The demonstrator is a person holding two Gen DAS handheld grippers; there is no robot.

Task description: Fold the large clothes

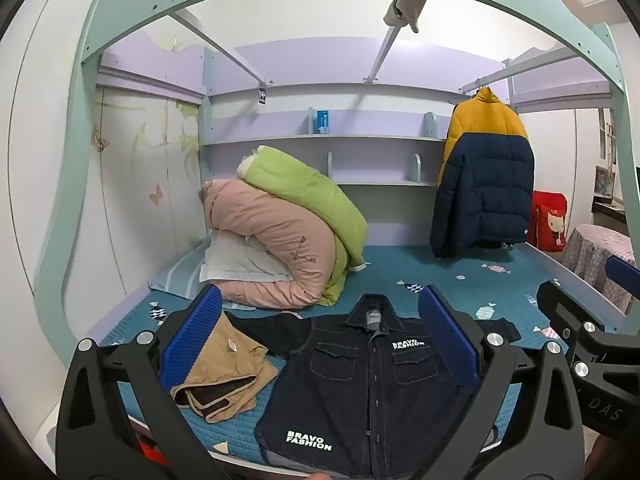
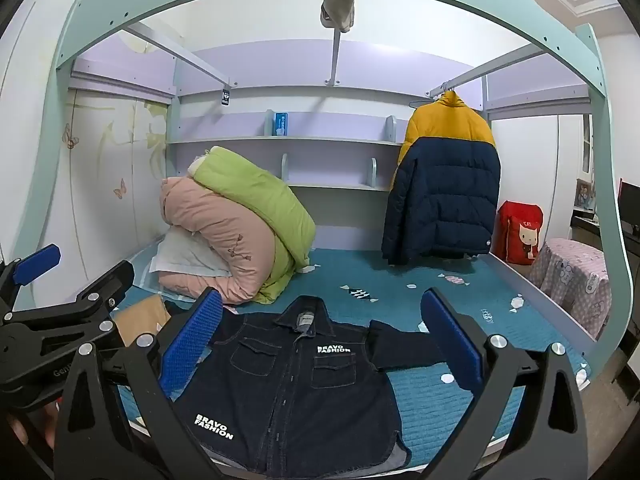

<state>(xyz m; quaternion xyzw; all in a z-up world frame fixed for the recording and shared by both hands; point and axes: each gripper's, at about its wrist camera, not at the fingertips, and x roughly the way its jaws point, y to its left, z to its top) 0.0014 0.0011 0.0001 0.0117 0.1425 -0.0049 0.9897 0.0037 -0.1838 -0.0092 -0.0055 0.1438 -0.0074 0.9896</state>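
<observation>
A dark denim shirt (image 1: 360, 384) is lying flat and face up on the bed (image 1: 440, 280), collar pointing toward the far shelves, its sleeves spreading out to both sides (white "BRAVO FASHION" lettering is showing on the chest pocket and near the hem). The left tool (image 1: 320, 332) is hovering above the shirt with its blue pads wide apart, gripping nothing; the right tool (image 2: 322, 336) is doing the same, its pads also spread and empty. A folded tan garment (image 1: 224, 372) is sitting just beside the shirt's left edge. Farther back, a rolled pink and green quilt (image 2: 236, 232) is resting on the bed, and a yellow and navy puffer jacket (image 2: 444, 184) is hanging from a rail.
</observation>
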